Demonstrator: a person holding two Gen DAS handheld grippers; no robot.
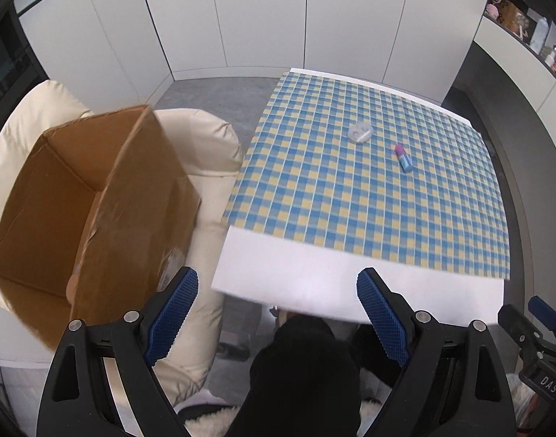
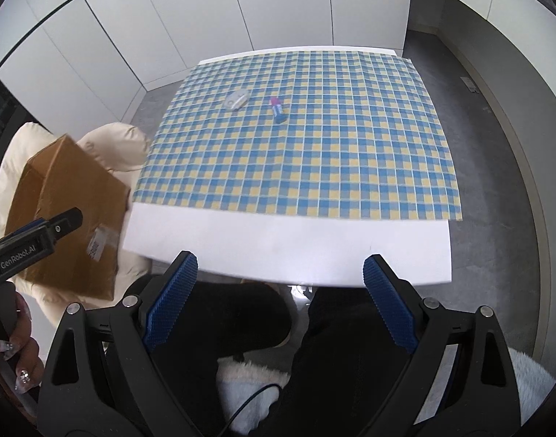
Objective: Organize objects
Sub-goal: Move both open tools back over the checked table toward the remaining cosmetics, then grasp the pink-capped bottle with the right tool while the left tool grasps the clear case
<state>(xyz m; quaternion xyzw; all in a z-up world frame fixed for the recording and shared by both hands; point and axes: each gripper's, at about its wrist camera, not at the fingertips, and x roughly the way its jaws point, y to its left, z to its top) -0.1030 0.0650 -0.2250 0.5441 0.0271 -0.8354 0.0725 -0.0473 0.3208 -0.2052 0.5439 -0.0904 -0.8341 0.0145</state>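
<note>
1. The bench point(image 2: 285, 255) has a smooth white top with a slight sheen along its near edge.
2. The checked cloth point(image 2: 314, 153), blue and yellow, looks matt and thin, lying flat with faint creases.
3. The cardboard box point(image 1: 96, 196) is plain brown, matt board.
4. The chair point(image 1: 212, 134) has cream padded upholstery with a soft sheen.
5. The fingers point(image 1: 174, 313) are matt black plastic with blue ribbed rubbery pads and bright metal screw heads.
6. The round case point(image 1: 360, 132) looks like translucent plastic.
</note>
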